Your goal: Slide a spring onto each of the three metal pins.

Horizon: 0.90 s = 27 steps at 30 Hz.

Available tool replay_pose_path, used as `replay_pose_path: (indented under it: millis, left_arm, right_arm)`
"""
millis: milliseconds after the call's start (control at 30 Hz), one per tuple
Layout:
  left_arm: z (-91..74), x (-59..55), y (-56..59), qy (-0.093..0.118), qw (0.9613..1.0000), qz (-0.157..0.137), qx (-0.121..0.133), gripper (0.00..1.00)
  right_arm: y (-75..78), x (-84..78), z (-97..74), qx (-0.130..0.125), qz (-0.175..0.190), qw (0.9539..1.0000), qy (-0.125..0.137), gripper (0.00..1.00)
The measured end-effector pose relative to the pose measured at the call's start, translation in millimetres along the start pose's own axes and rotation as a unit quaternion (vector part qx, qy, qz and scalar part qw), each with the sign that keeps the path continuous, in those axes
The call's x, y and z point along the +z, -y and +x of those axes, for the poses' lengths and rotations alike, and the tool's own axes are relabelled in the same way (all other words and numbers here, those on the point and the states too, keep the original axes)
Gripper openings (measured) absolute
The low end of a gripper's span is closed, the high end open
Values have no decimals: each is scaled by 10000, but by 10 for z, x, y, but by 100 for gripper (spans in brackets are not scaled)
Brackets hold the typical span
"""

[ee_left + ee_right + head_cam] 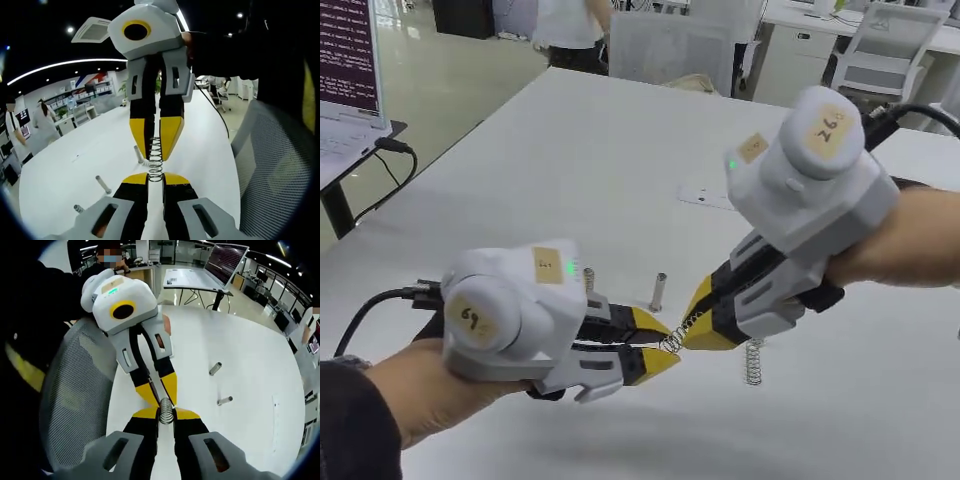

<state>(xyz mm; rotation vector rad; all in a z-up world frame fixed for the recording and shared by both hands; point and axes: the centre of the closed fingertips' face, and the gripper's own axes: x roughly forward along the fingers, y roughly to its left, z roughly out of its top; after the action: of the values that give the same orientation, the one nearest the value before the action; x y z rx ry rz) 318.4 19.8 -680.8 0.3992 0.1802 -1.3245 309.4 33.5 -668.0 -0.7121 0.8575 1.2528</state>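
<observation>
A small coil spring (678, 335) hangs in the air between my two grippers, above the white table (550, 160). My left gripper (665, 346) is shut on one end of it and my right gripper (690, 322) on the other. The left gripper view has the spring (156, 162) running from my left gripper (156, 178) up into the right gripper (155, 151). A bare upright pin (659, 291) stands just behind them. A second pin (588, 278) is half hidden by the left gripper. Another spring (753, 362) stands upright to the right.
An open laptop (345, 70) with a black cable (395, 165) sits on a stand at the far left. A small paper slip (705, 197) lies mid-table. Office chairs (880, 50) and a person (570, 25) are beyond the table's far edge.
</observation>
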Motion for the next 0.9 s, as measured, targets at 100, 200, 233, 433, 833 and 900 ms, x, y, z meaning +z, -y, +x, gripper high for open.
replay_pose_path:
  millis: [100,200,233,433,833,900]
  left_arm:
    - [9,-18,-17,-34,10000,-7,37,3]
    - [12,-24,-36,-36,10000,-43,77,3]
    - [13,-24,-41,-31,9999,-54,83,3]
    - [20,-38,-59,-35,9999,-117,117,3]
    - [27,-52,-74,-10,9998,-165,147,3]
    - [28,-53,-75,-11,9998,-167,146,3]
  right_arm:
    - [21,-1,16,8,-15,10000,-68,8]
    - [38,-4,14,29,-16,9999,-103,8]
    - [45,-5,13,38,-13,9999,-117,8]
    - [60,-5,26,71,-42,9998,-194,8]
    - [74,37,44,133,-114,9995,-250,8]
    - [73,44,47,140,-132,9995,-267,8]
